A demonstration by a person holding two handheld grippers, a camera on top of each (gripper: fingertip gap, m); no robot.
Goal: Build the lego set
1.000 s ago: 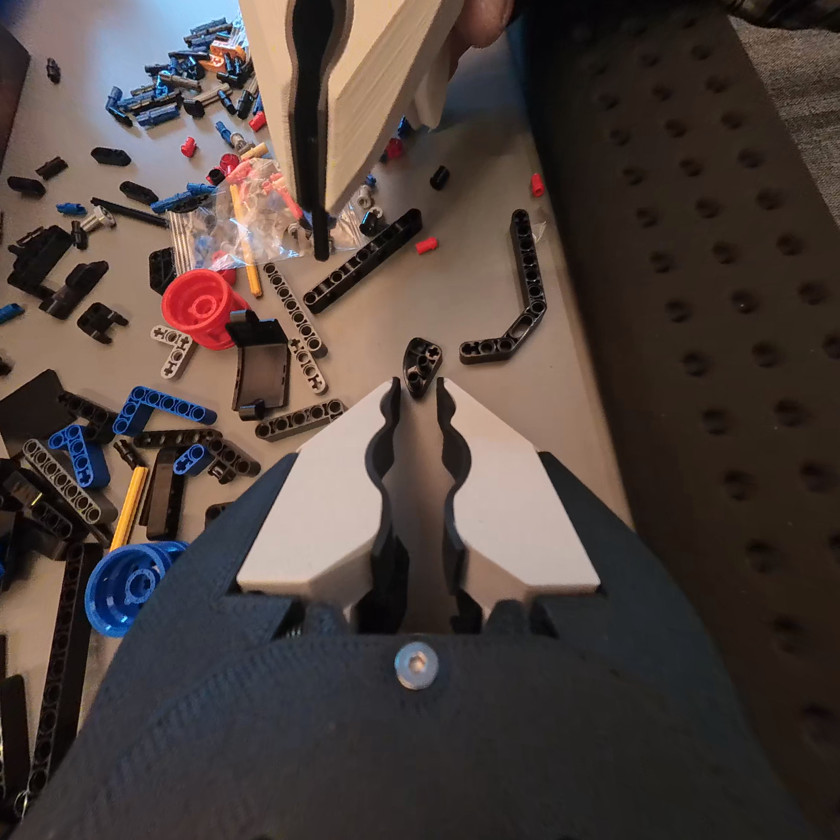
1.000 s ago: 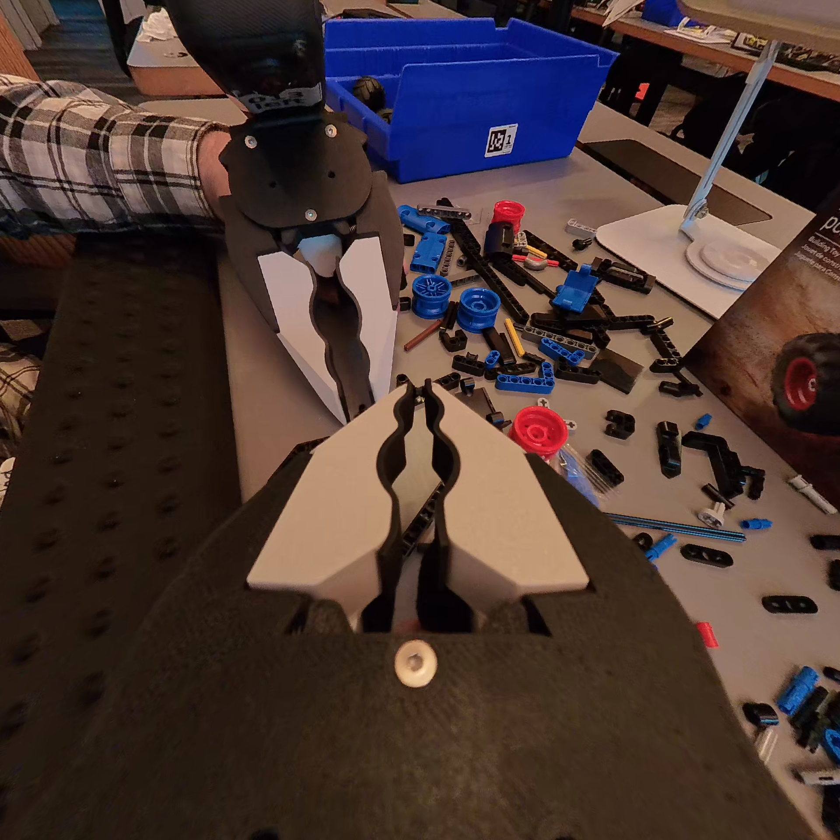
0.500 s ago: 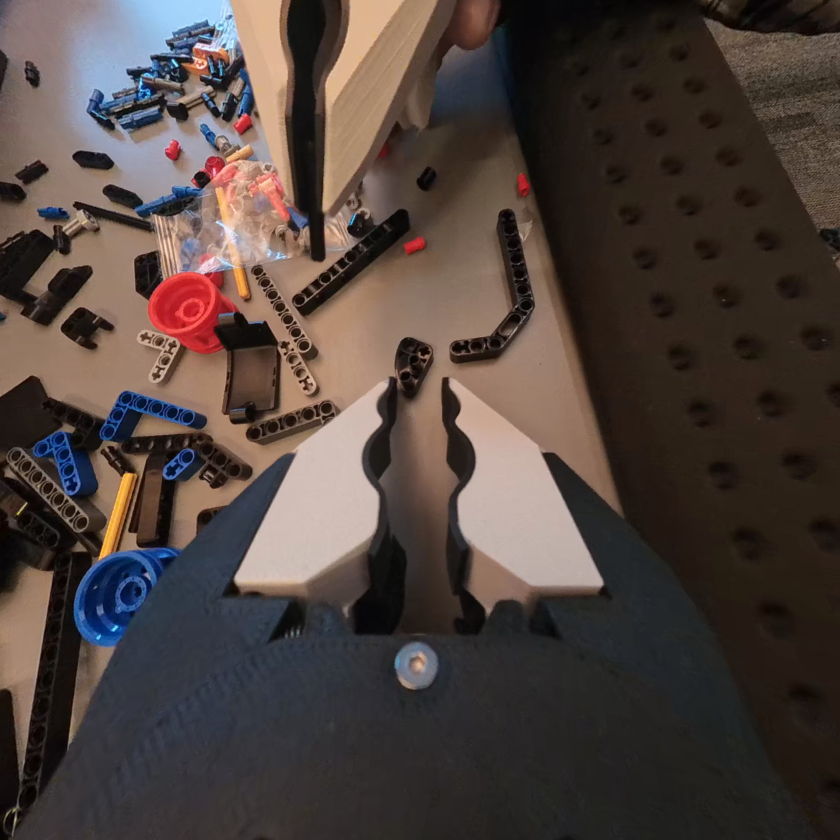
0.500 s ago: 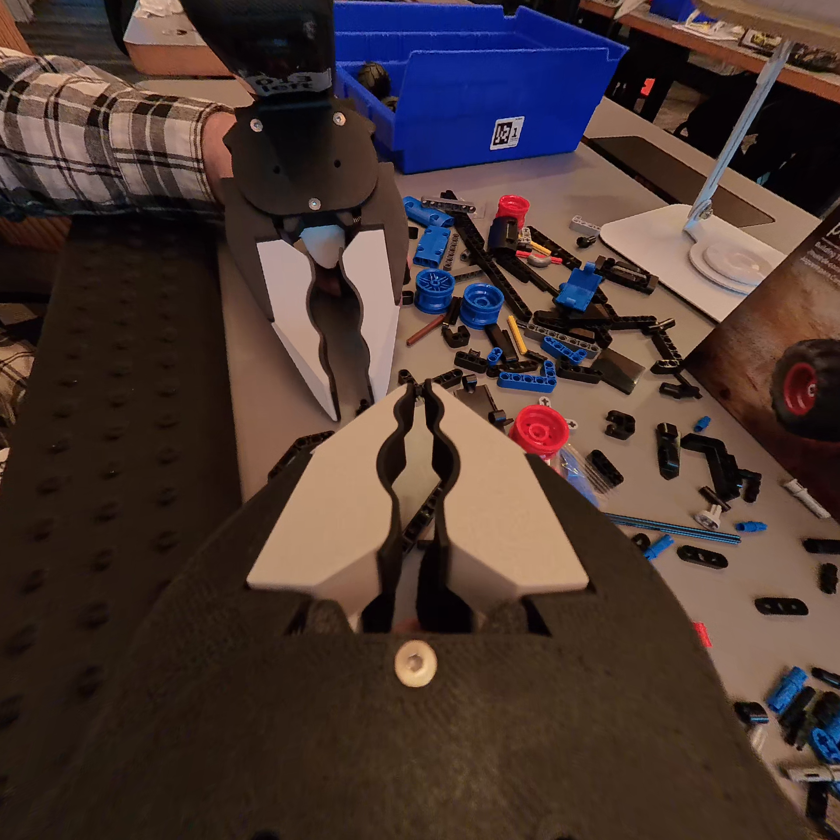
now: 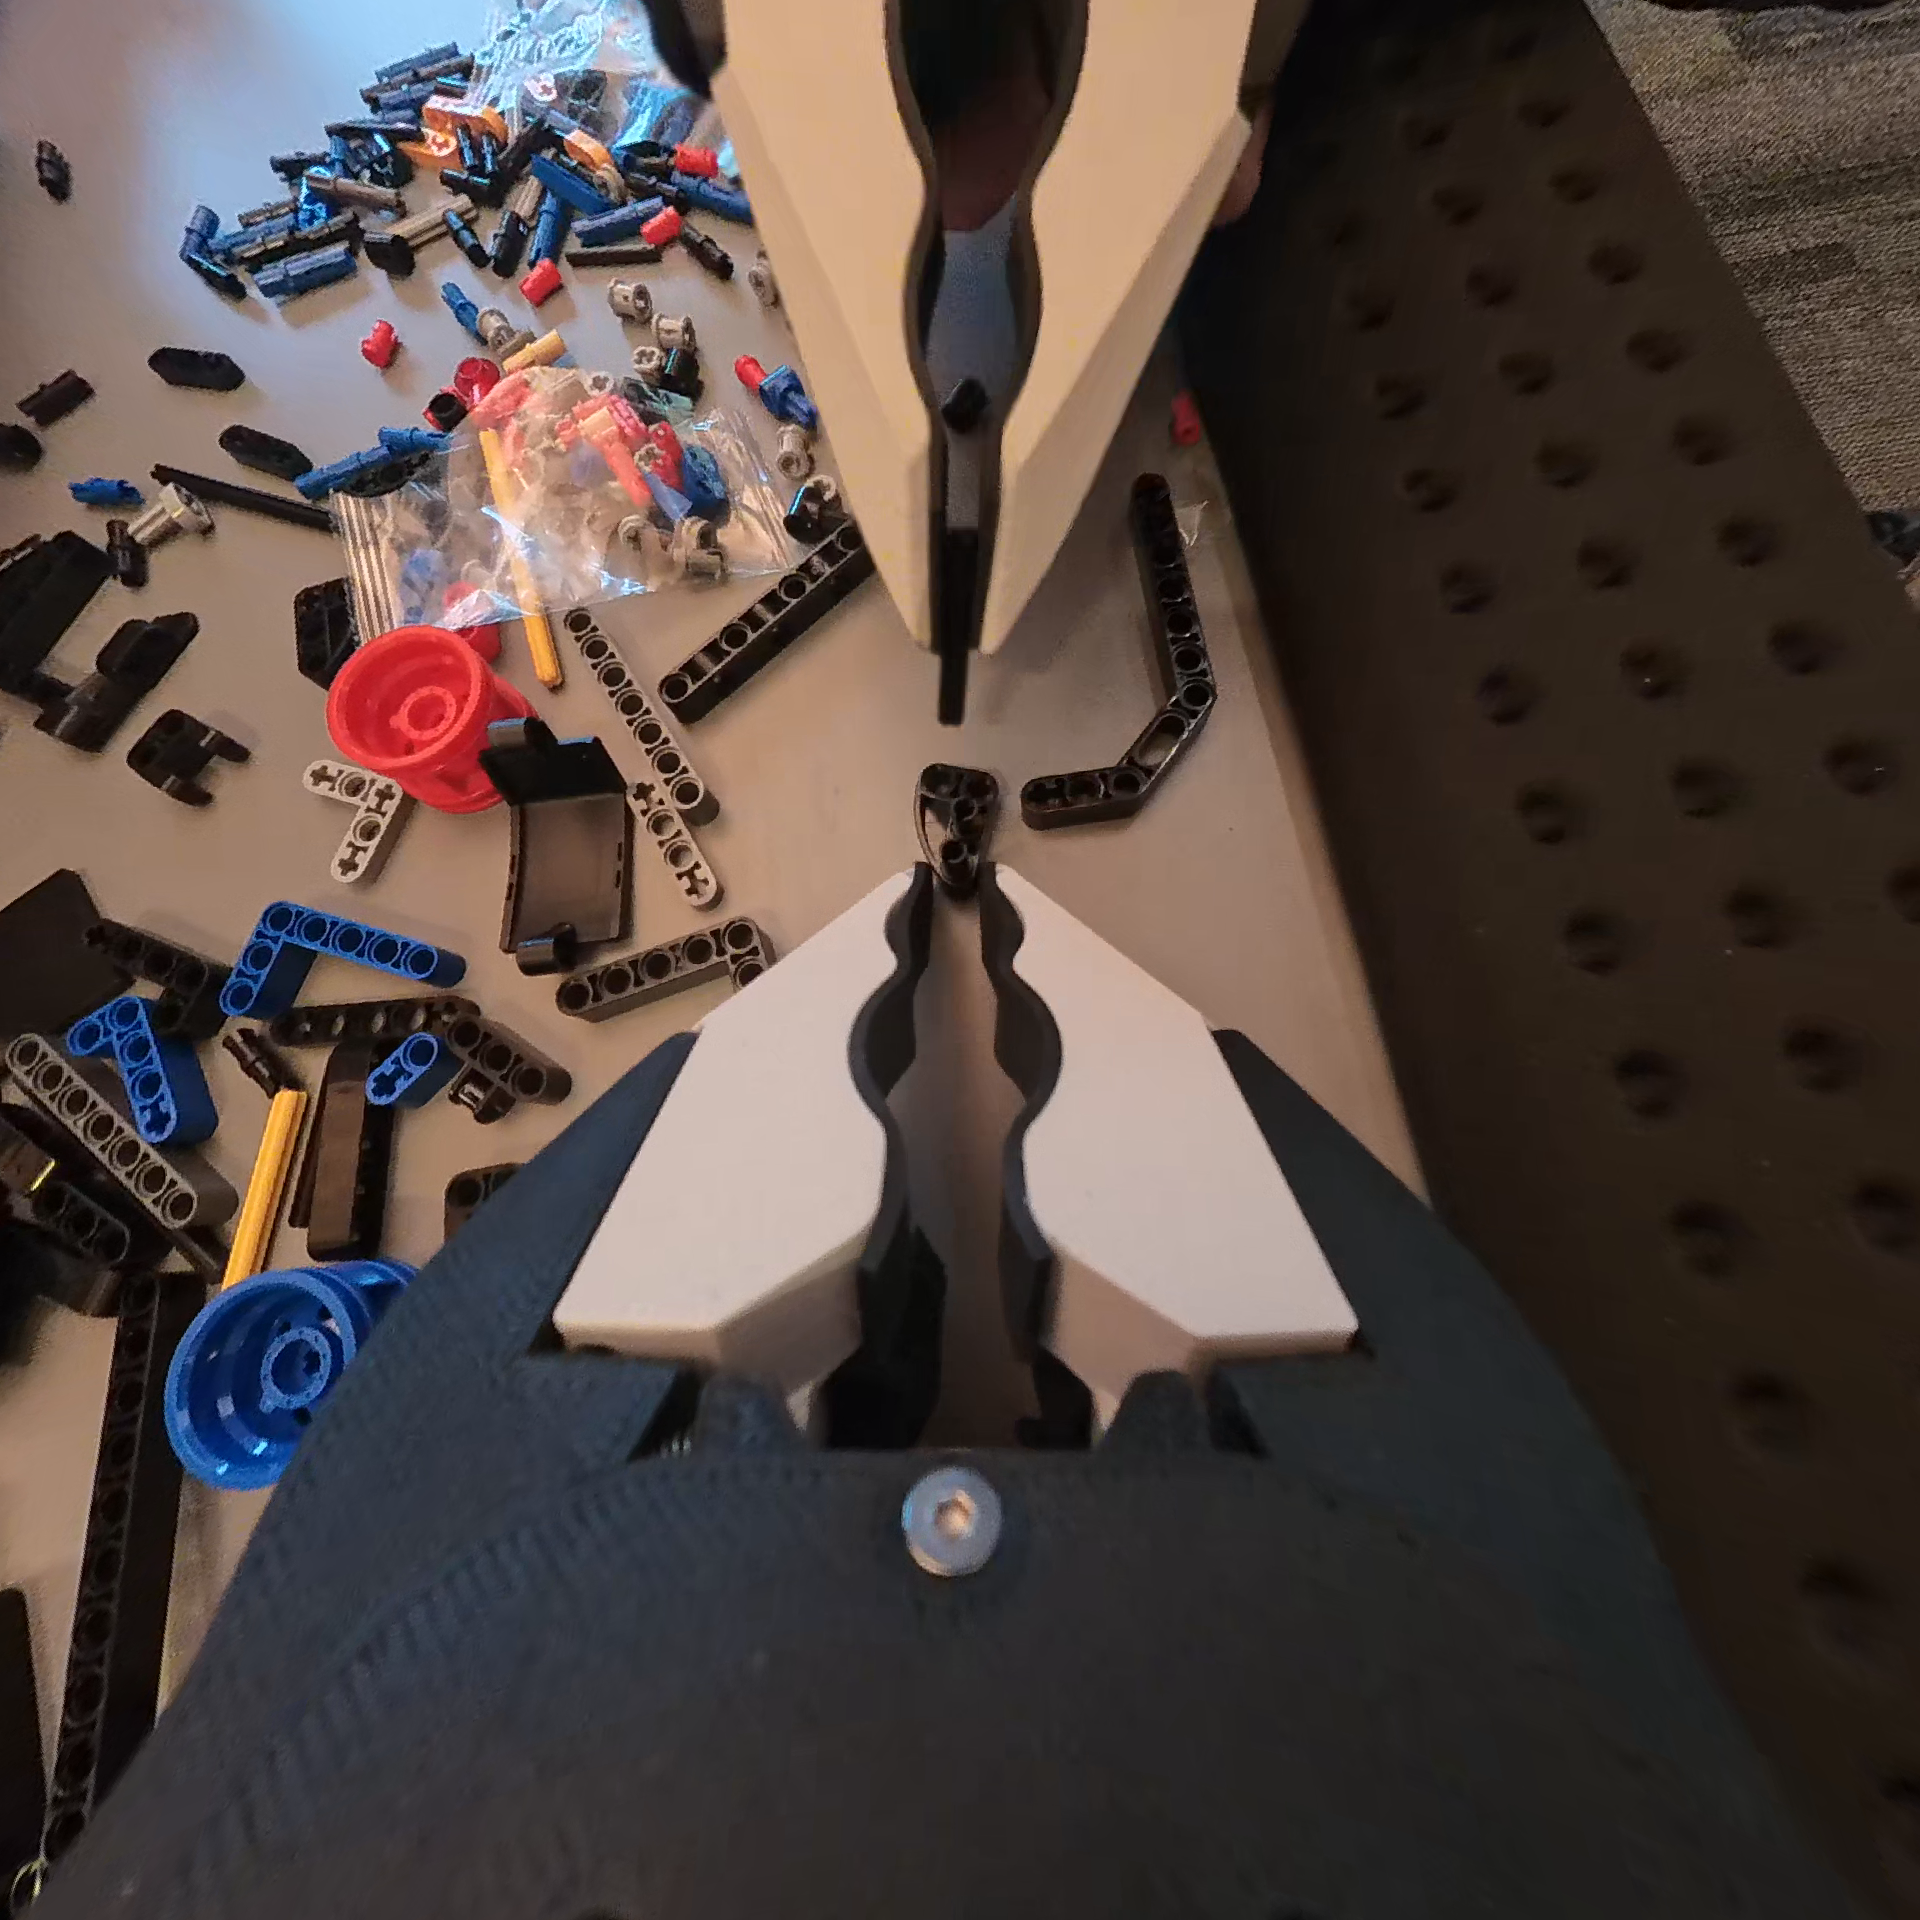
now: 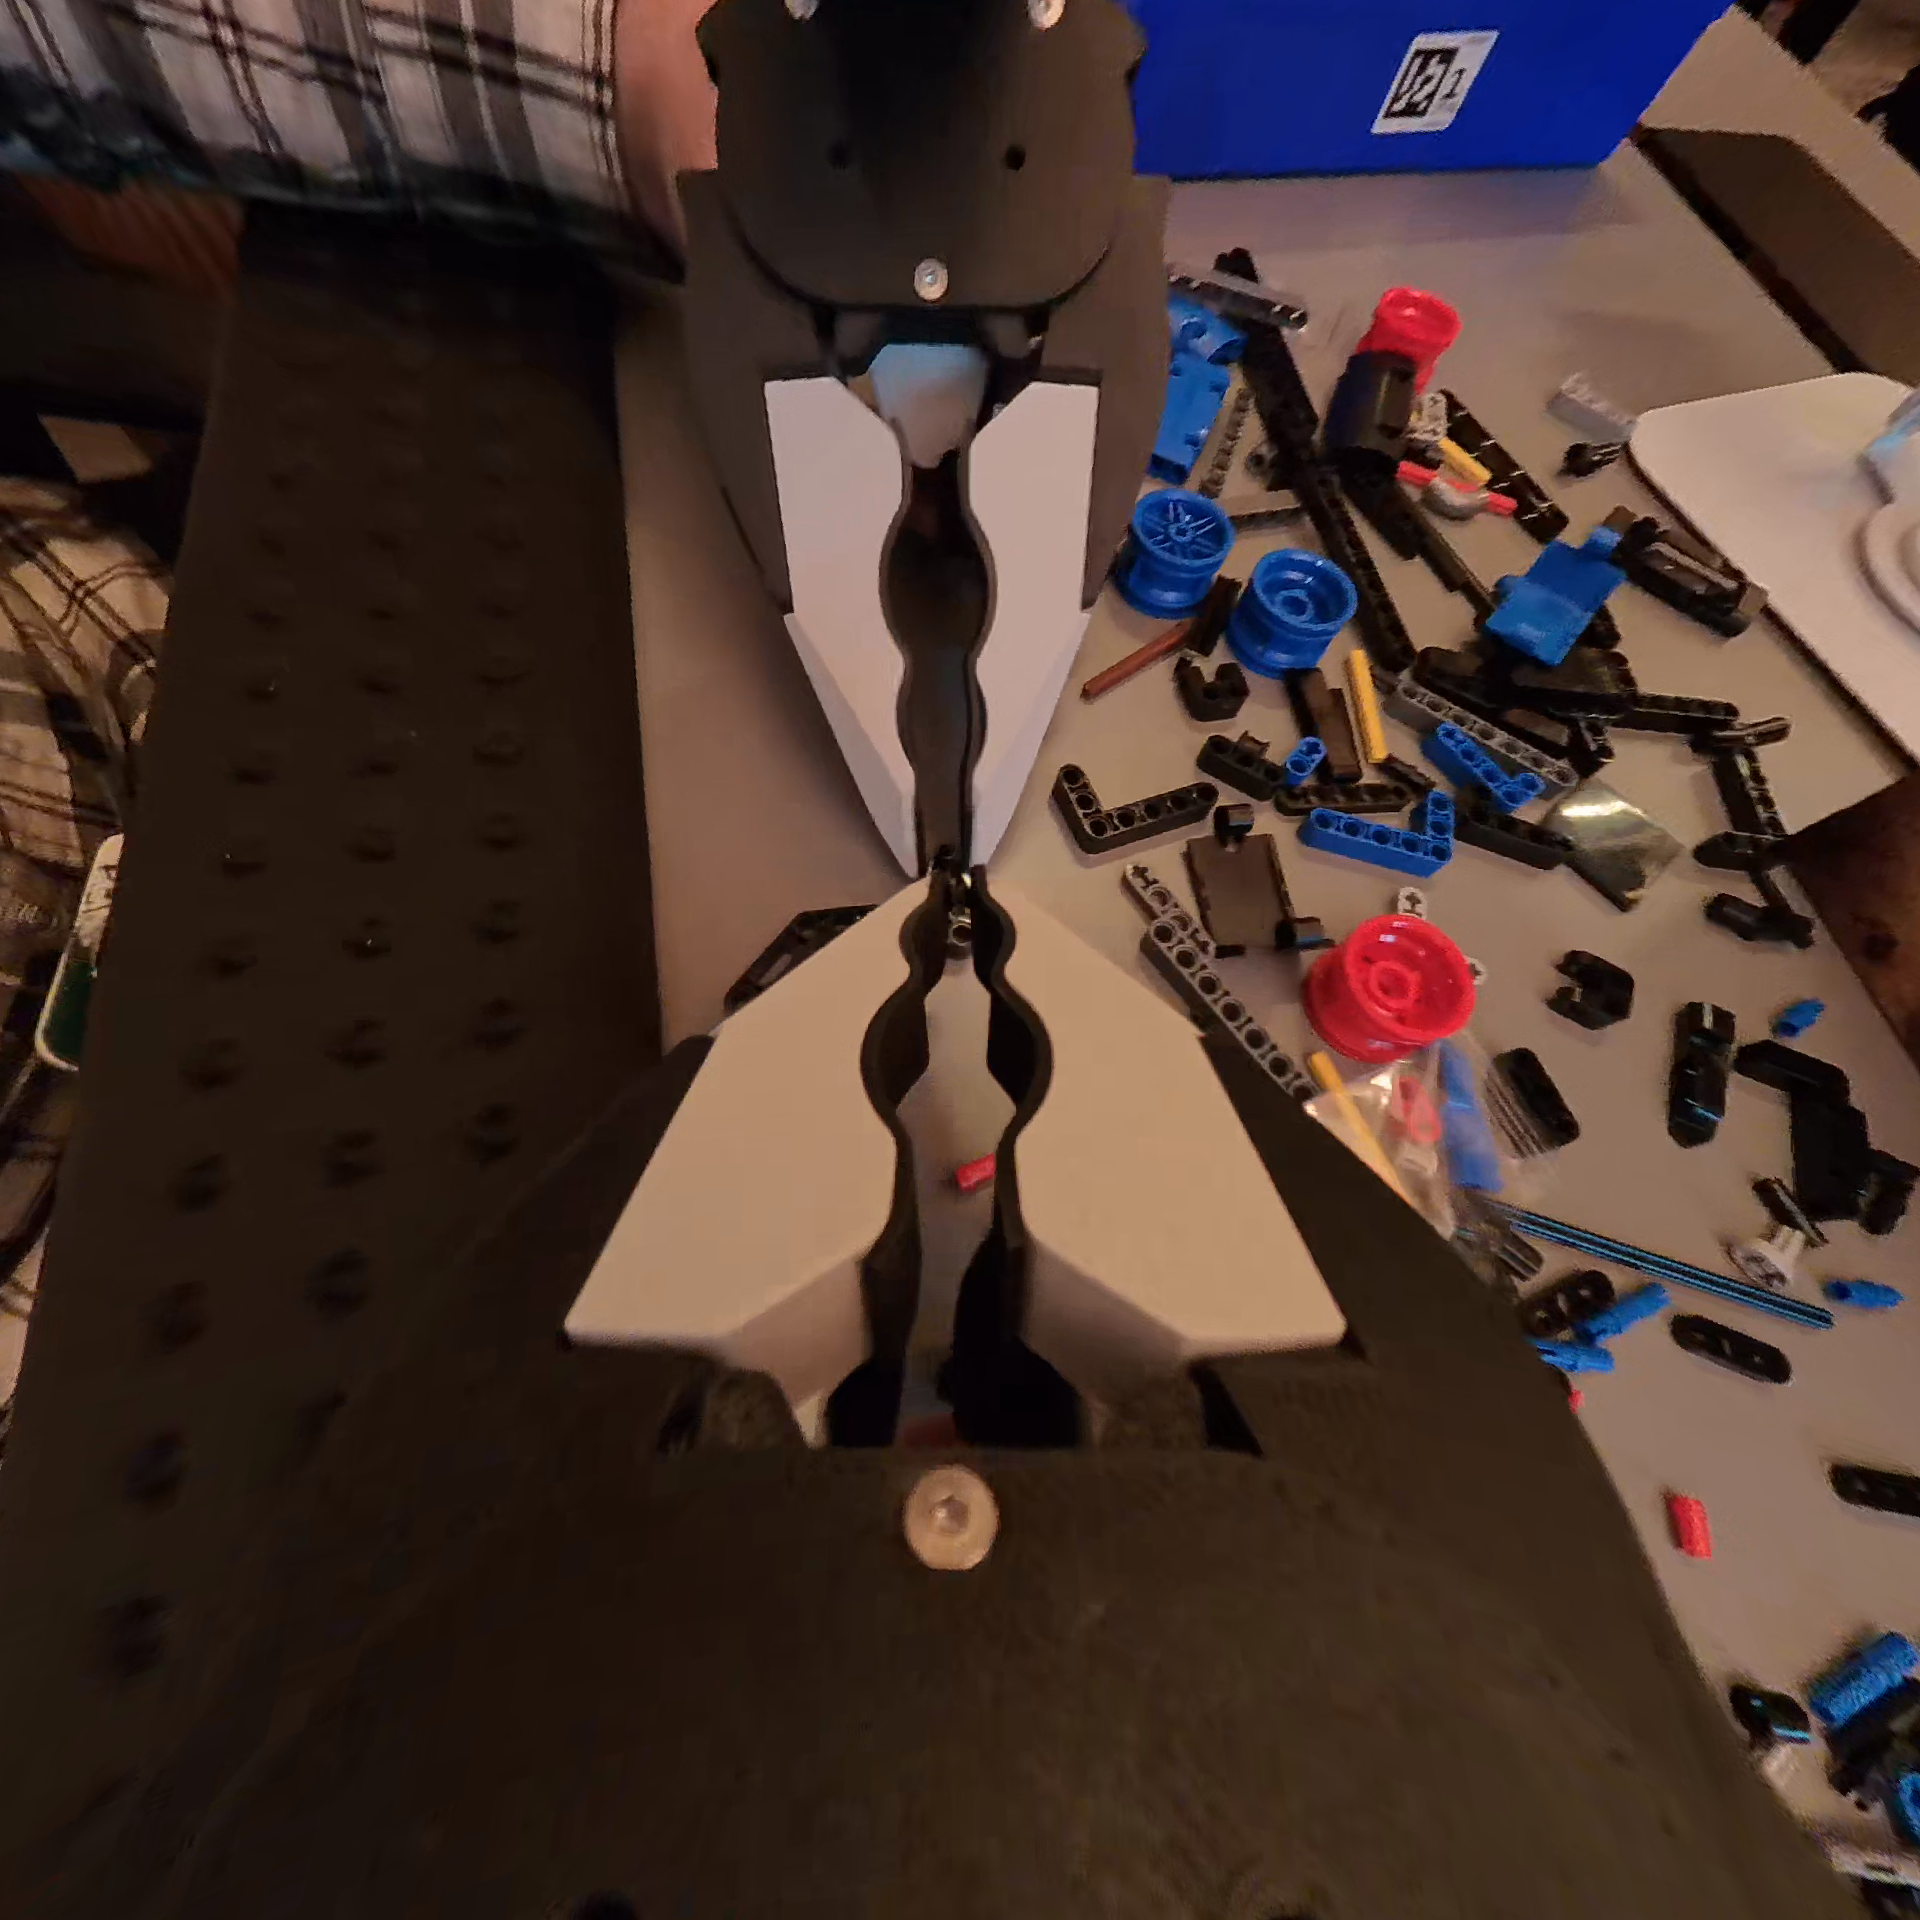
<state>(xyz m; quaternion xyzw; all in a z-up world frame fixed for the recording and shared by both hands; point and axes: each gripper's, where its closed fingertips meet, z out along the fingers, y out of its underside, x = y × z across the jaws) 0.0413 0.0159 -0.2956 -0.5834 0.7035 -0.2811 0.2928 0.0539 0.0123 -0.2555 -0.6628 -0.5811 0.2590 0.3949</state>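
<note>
A small black teardrop-shaped piece (image 5: pixel 958 816) lies on the grey table near its edge. My left gripper (image 5: pixel 956 883) has its jaws closed narrowly on the near end of this piece. It also shows head-on in the right wrist view (image 6: pixel 948 857), tips down at the table. My right gripper (image 6: pixel 956 899) is shut on a thin black piece (image 5: pixel 950 686) that sticks out past its tips. It points at the left gripper in the left wrist view (image 5: pixel 951 644). The stick's end is just beyond the teardrop piece, apart from it.
Loose parts cover the table: a bent black beam (image 5: pixel 1174 665), a straight black beam (image 5: pixel 764 639), a red hub (image 5: pixel 416 717), a clear bag of parts (image 5: pixel 582 509), a blue hub (image 5: pixel 270 1371). A black perforated mat (image 5: pixel 1610 831) borders the edge. A blue bin (image 6: pixel 1403 94) and white lamp base (image 6: pixel 1787 520) stand farther off. About 5 cm separates my left fingertips from my right. Left tips and right tips are each some 11 cm from the red hub (image 5: pixel 416 717). Seen from the right wrist view (image 6: pixel 1403 985) as well.
The right gripper has swung round to face the left one tip to tip. The left jaws have narrowed onto the small black piece.
</note>
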